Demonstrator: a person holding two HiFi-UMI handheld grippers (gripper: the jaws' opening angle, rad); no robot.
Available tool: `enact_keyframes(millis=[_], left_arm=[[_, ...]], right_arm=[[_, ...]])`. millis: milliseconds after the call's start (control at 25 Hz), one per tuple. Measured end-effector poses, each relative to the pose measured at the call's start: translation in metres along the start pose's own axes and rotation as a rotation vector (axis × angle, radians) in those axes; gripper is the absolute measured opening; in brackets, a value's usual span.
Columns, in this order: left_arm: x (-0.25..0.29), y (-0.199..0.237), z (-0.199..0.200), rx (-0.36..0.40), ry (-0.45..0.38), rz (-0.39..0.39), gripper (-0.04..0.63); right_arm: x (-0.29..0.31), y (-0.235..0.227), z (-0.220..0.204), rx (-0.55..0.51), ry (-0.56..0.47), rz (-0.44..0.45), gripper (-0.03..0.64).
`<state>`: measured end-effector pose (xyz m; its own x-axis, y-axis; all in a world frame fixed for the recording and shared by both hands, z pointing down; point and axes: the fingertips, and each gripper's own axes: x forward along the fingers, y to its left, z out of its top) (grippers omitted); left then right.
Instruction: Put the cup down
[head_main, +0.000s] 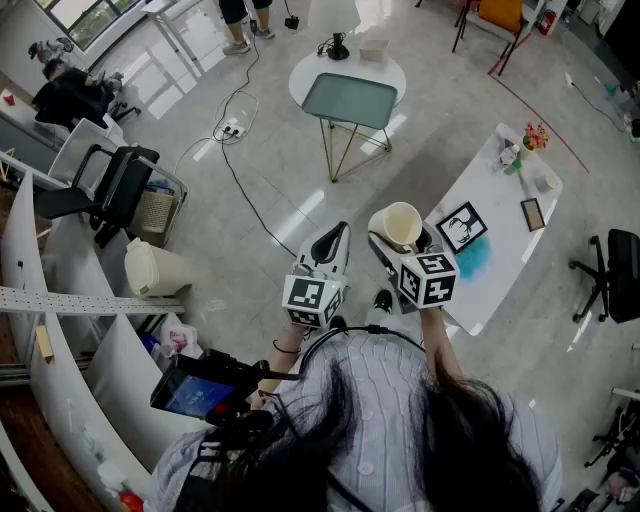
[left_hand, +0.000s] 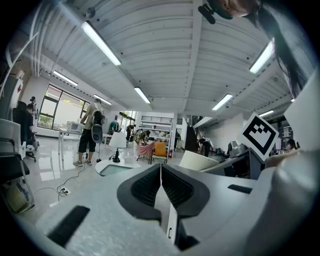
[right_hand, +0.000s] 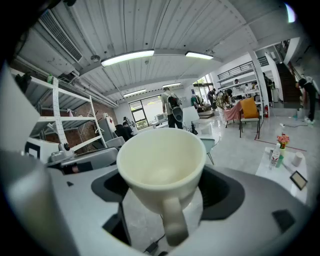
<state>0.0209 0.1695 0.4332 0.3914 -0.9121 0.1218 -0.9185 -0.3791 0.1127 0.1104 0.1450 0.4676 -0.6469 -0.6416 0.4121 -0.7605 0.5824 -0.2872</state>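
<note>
A pale, glossy floor (head_main: 300, 200) spreads beneath a ribbed white ceiling hung with long strip lights (left_hand: 100, 42). A round white table (head_main: 305, 75) carries a grey-green tray (head_main: 350, 100), and a long white worktop (head_main: 500, 200) stands off to the right. A black office chair (head_main: 105, 190) sits by the left wall. Tall windows (left_hand: 52, 102) brighten the far side.

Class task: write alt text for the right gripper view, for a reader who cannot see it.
An empty cream cup sits clamped between the dark jaws of the right gripper, handle toward the camera. Behind: a bright hall, an orange chair and a white table.
</note>
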Motion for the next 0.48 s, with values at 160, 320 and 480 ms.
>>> enact_keyframes(millis=[160, 320, 480], left_arm=[[0.01, 0.001, 0.0, -0.004, -0.001, 0.004, 0.018], [0.018, 0.0, -0.002, -0.004, 0.006, 0.005, 0.018], [0.028, -0.002, -0.003, -0.004, 0.007, 0.007, 0.018]], right_arm=[[0.003, -0.009, 0.004, -0.001, -0.002, 0.001, 0.397], [0.005, -0.015, 0.007, -0.004, -0.002, 0.008, 0.399], [0.008, -0.023, 0.011, 0.0, -0.011, 0.022, 0.399]])
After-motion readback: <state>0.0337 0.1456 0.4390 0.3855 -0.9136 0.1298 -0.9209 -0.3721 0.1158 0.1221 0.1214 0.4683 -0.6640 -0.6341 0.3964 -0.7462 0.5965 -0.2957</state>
